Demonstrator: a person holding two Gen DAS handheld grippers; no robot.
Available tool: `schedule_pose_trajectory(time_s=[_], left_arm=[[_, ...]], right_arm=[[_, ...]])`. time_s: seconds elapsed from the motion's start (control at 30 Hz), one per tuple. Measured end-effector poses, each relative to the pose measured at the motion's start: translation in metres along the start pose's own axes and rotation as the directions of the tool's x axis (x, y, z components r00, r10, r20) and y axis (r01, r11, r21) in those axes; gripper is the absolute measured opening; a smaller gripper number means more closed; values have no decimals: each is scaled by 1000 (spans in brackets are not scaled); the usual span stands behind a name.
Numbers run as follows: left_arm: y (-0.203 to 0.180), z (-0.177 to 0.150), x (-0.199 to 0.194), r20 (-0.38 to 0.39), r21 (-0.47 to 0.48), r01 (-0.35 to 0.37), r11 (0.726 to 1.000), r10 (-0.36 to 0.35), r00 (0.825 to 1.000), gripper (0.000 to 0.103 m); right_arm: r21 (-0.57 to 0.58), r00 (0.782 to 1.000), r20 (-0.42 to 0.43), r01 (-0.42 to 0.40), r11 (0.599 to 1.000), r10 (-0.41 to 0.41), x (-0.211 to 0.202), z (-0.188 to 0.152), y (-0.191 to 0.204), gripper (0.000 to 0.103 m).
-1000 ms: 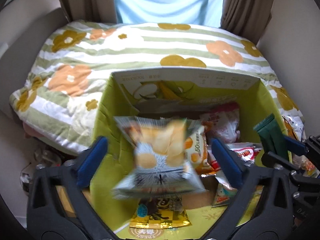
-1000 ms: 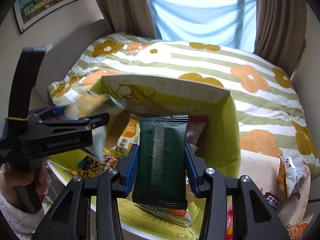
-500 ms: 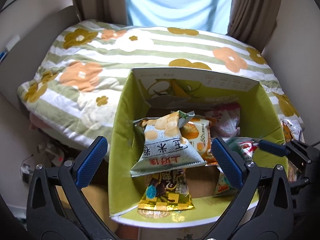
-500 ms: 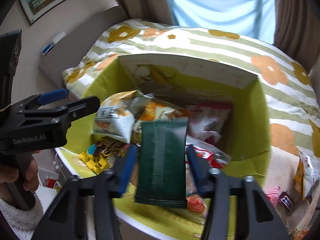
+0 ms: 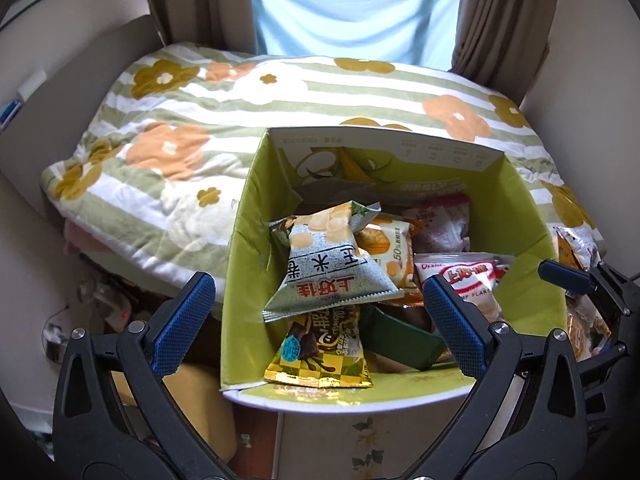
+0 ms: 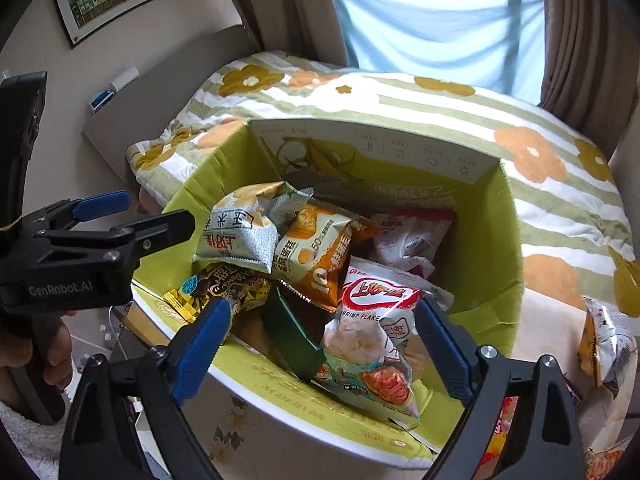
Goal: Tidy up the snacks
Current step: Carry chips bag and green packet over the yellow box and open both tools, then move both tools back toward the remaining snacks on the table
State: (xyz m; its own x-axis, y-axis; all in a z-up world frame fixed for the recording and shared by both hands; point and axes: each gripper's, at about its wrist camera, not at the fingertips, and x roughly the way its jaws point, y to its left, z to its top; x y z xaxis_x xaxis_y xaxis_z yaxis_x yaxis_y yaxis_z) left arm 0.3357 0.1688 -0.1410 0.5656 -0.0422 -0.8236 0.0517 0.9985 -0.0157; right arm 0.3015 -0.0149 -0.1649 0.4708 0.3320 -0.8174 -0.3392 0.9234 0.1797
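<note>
A bedroom: floral quilt (image 5: pixel 248 120), curtains (image 6: pixel 280 8).

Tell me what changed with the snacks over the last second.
Both packets were let go into the green box: the grey rice cracker bag from the left gripper, the dark green packet from the right gripper. Both grippers are now open; the box stayed put.

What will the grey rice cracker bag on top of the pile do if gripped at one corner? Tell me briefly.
The puffy grey rice cracker bag looks air-filled, so it is probably light for its size. Its crinkled foil film would likely flex and droop rather than stay stiff. The glossy surface may slip between the jaws, and the crackers inside could break if squeezed hard.
</note>
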Motion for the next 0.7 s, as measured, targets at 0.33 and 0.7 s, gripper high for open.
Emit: schedule_pose_trajectory(time_s=[0.33,0.7], left_arm=[[-22,-5,-17,13,64,86,994,-87,996,103],[-76,-12,-23,-5,153,225,962,-226,974,103]], right_arm=[[63,995,64,67,996,-71,-33,-12,-2,93],[226,970,88,200,953,-225,-82,-43,-38,93]])
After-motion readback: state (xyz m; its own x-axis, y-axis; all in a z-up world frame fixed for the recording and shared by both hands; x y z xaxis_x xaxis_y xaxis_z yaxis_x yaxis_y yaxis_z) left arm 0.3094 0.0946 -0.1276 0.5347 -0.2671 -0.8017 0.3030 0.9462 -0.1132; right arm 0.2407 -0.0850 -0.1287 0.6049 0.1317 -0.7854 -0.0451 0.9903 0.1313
